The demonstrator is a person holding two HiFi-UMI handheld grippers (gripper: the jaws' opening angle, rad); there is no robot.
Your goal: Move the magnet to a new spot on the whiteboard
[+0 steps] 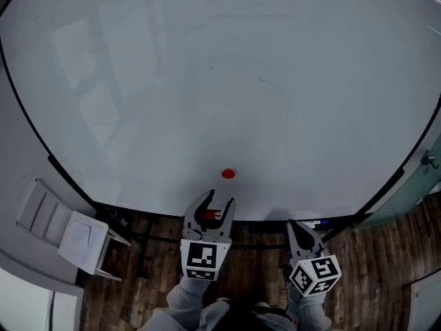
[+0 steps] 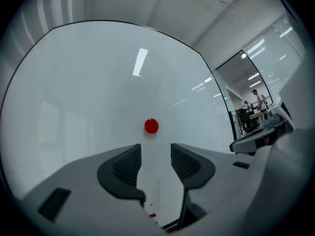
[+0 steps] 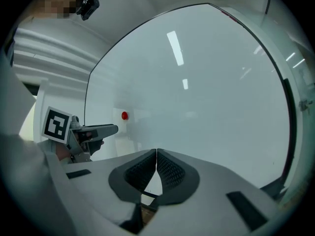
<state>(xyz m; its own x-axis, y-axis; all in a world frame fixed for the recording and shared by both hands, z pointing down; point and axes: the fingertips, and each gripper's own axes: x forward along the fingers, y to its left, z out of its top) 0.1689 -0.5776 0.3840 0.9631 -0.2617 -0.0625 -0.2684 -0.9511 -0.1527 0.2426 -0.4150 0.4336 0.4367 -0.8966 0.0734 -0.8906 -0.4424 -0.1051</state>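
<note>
A small round red magnet (image 1: 228, 174) sticks low on the big whiteboard (image 1: 220, 81). My left gripper (image 1: 218, 200) hovers just below it, open and holding nothing. In the left gripper view the magnet (image 2: 151, 126) lies a little beyond the gap between the jaws of the left gripper (image 2: 155, 154). My right gripper (image 1: 295, 225) hangs lower to the right, below the board's bottom edge, shut and empty. From the right gripper view its jaws meet at the tips of the right gripper (image 3: 156, 155), and the magnet (image 3: 124, 115) shows far left, past the left gripper (image 3: 109, 129).
A grey chair-like stand (image 1: 76, 236) sits on the wooden floor (image 1: 248, 267) at the lower left. The board's dark frame (image 1: 400, 174) curves down at the right beside a glass partition (image 1: 420, 185). An office area (image 2: 253, 109) shows beyond the board's right edge.
</note>
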